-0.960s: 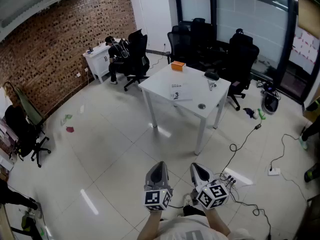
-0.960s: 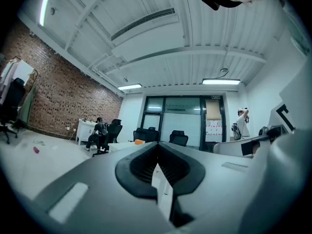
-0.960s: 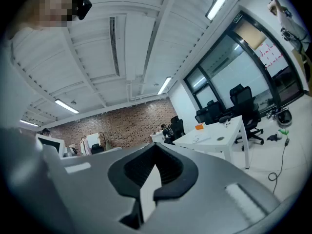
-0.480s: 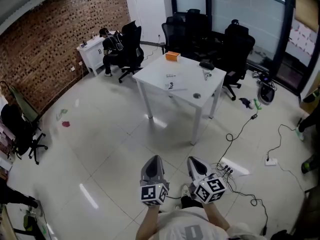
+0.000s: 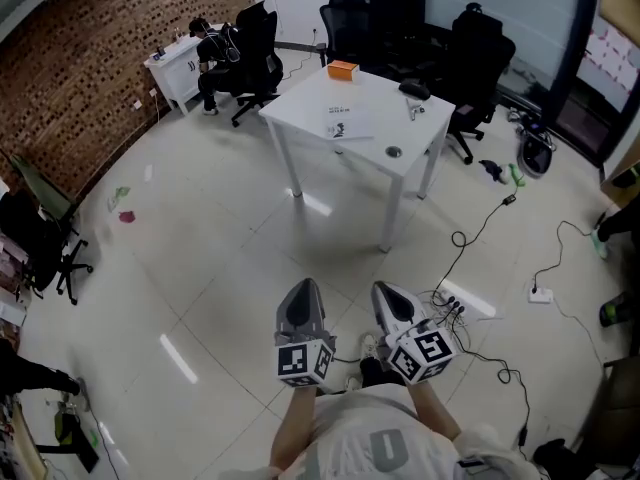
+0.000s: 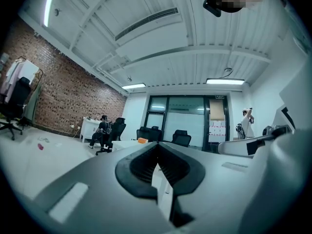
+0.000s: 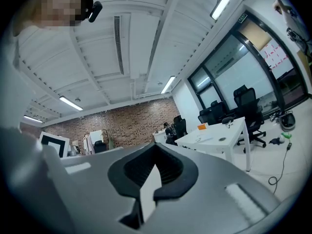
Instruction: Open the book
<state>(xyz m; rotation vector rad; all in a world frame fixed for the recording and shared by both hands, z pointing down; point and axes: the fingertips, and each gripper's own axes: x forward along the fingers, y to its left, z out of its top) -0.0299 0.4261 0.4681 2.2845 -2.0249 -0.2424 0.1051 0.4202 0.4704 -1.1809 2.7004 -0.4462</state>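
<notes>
progress: basically zero so far, I'd say. The book [image 5: 348,128] lies shut and nothing has touched it.
book: lying flat on the white surface [image 5: 300,108] across the room, towards its near side, well apart from me and both tongs.
left tongs [image 5: 303,290]: pinched together with nothing in them, held level out in front of me over the floor [image 5: 200,268].
right tongs [image 5: 388,296]: same deal, closed up and empty, just beside the left one.
what's left: pretty much everything. My guess is I have to walk over to the surface, get the tongs onto the cover and flip it open.
count, task stuff: one book, one surface, two tongs.
count, other bits on the surface: one orange box [image 5: 342,69] at the far corner, one dark thing [image 5: 414,89] by the far right edge, one small round thing [image 5: 394,152] near the front right corner. There's a tiny item next to the dark thing too, too small to tell what.
count, room: one person [image 5: 205,43] sitting at a small white desk [image 5: 165,63] by the brick wall, one power strip [image 5: 462,303] on the floor near my feet. Several black office chairs [image 5: 480,93] behind the surface, too bunched up to count cleanly.
</notes>
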